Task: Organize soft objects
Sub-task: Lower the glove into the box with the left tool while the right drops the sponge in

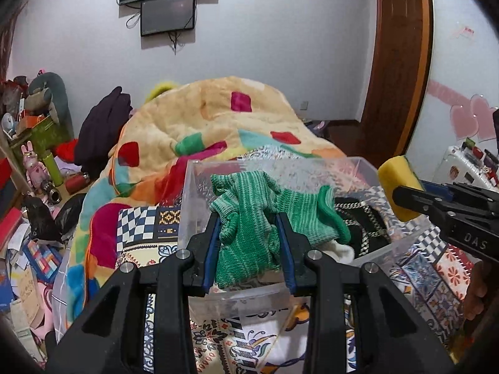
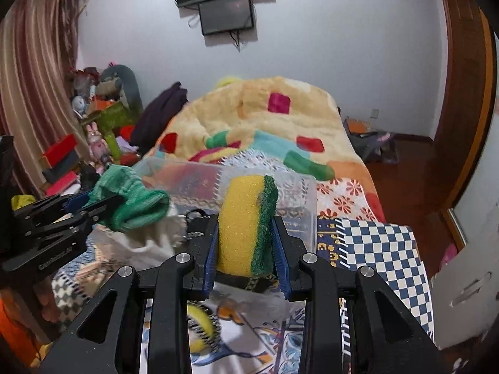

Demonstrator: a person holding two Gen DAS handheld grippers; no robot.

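My left gripper [image 1: 248,218] is shut on a green knitted cloth [image 1: 246,218] and holds it over a clear plastic bin [image 1: 193,205] on the bed. The cloth also shows in the right wrist view [image 2: 131,199], with the left gripper [image 2: 103,207] at the left. My right gripper [image 2: 246,221] is shut on a yellow sponge with a green scouring side [image 2: 243,227], held above the bin's [image 2: 299,187] near right part. In the left wrist view the sponge [image 1: 400,187] and right gripper [image 1: 402,194] are at the right. A white cloth [image 1: 343,251] and a black item with a chain [image 1: 365,227] lie in the bin.
A patterned bedsheet [image 2: 383,249] covers the bed, with a heaped colourful blanket [image 1: 202,118] behind the bin. A yellow ball [image 2: 199,330] lies near my right gripper's base. Cluttered boxes and toys [image 1: 34,155] stand at the left. A wooden door [image 1: 396,62] is at the right.
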